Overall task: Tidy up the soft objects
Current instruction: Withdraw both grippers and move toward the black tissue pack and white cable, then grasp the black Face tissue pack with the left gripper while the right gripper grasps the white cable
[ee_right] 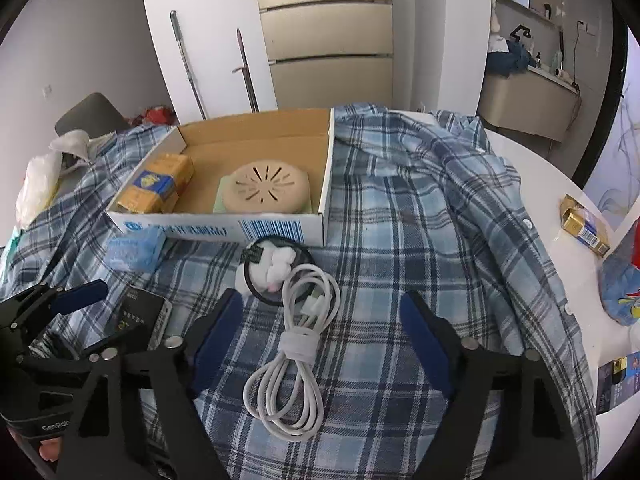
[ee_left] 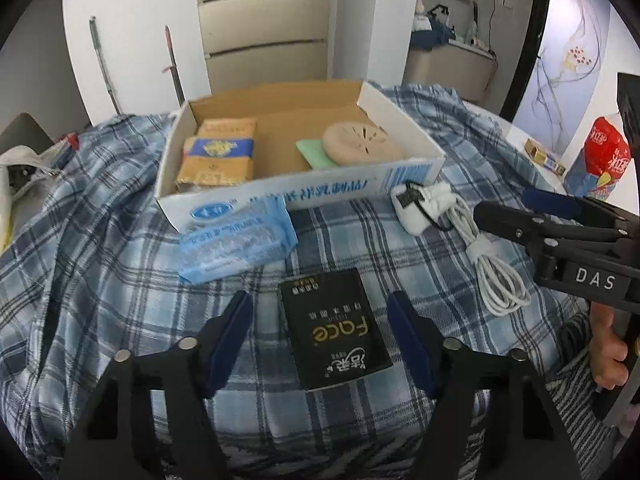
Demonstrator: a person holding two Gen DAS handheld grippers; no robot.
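The left gripper (ee_left: 320,334) is spread wide and empty, straddling a black rectangular tissue packet (ee_left: 334,330) on the blue plaid cloth (ee_left: 100,280). The right gripper (ee_right: 320,340) is likewise wide and empty over a coiled white cable (ee_right: 294,354). Beyond both stands an open cardboard box (ee_right: 276,230) containing a round beige sponge (ee_right: 266,192).

The black packet (ee_left: 334,330) reads "Face", upside down; the right claw (ee_left: 528,216) body carries "DAS".
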